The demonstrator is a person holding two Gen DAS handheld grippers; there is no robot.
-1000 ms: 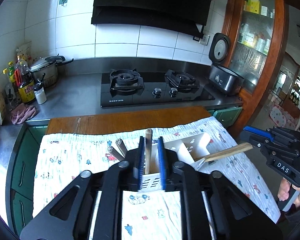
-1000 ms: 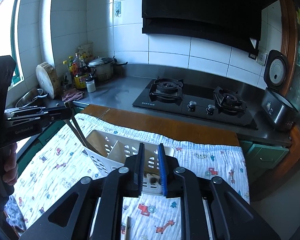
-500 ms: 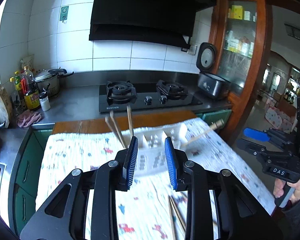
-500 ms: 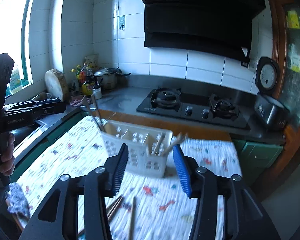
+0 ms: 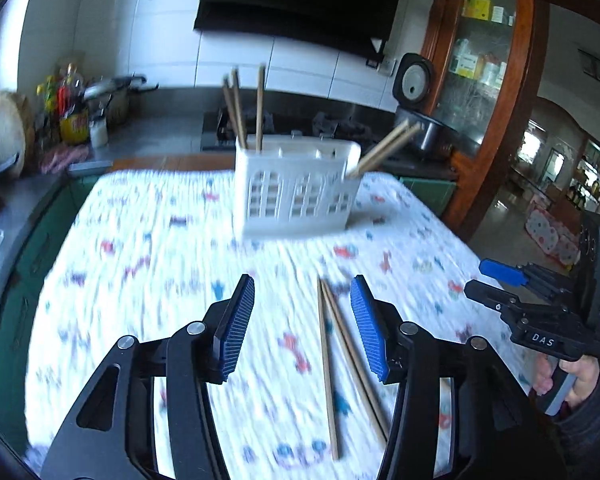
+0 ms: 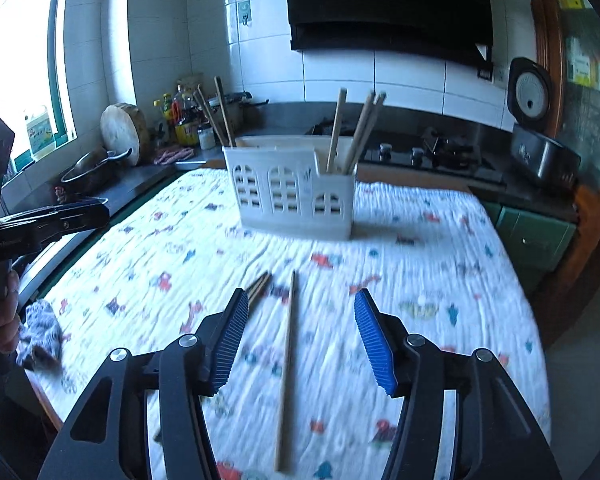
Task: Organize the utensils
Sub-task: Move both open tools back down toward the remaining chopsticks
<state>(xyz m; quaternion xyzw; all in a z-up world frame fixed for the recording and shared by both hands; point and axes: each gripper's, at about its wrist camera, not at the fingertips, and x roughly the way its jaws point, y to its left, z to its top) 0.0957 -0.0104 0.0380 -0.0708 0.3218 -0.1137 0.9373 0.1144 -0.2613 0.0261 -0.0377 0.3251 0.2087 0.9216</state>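
A white utensil caddy (image 5: 296, 196) (image 6: 296, 196) stands on the printed cloth (image 5: 140, 264). Chopsticks (image 5: 240, 116) stand in its left compartment, and wooden handles (image 5: 384, 146) lean out of the right one. Two loose chopsticks (image 5: 332, 360) lie on the cloth below my left gripper (image 5: 302, 282); its jaws are opening and grip nothing. My right gripper (image 6: 301, 294), well short of the caddy, also has opening jaws that hold nothing. Under it lie a single pale chopstick (image 6: 286, 360) and a darker pair (image 6: 258, 286). Each gripper shows at the edge of the other's view.
Behind the cloth runs a steel counter with a gas hob (image 6: 428, 152), a rice cooker (image 6: 540, 136), a pot, bottles (image 6: 180, 116) and a round chopping block (image 6: 120, 132). A grey rag (image 6: 40, 332) lies at the cloth's left edge. A wooden cabinet (image 5: 488, 92) stands on the right.
Both grippers have drawn back from the caddy and sunk towards the cloth, jaws widening from nearly shut. The chopstick between my left jaws now stands in the caddy. Loose chopsticks came into view.
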